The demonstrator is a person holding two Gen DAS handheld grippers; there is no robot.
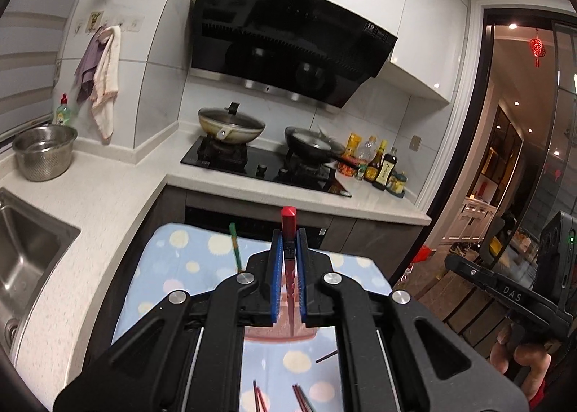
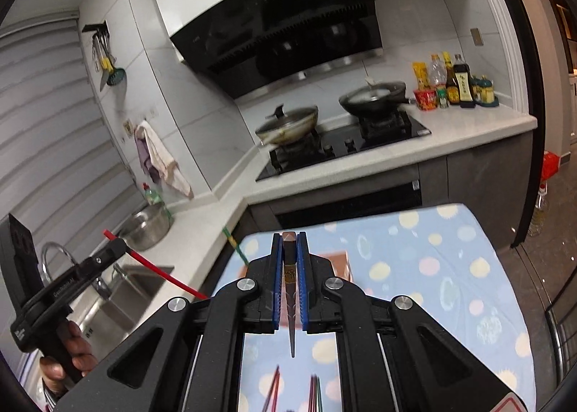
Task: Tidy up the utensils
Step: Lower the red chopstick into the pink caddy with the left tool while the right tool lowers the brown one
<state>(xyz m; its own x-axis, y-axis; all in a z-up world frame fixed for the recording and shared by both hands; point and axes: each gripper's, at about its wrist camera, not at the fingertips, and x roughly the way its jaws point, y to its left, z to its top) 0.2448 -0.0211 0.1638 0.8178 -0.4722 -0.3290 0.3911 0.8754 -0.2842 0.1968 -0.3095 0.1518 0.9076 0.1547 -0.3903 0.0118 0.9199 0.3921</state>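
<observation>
the left gripper [image 1: 288,249] clamped a red chopstick [image 1: 288,221] above the dotted cloth [image 1: 180,267]; the right gripper [image 2: 288,253] pinched a brown chopstick [image 2: 288,242]. a green stick [image 1: 235,246], possibly another chopstick, lay behind. only the right view showed the hanging utensil rack [image 2: 102,51].

Left gripper [image 1: 289,235] is being held raised, blue pads [image 1: 277,267] pressed in on a red chopstick [image 1: 289,228]. Right gripper [image 2: 289,239] is being held likewise, pads [image 2: 277,275] closed on a brown chopstick [image 2: 289,260]. Each handle is being gripped by a bare hand [image 2: 68,354].
</observation>
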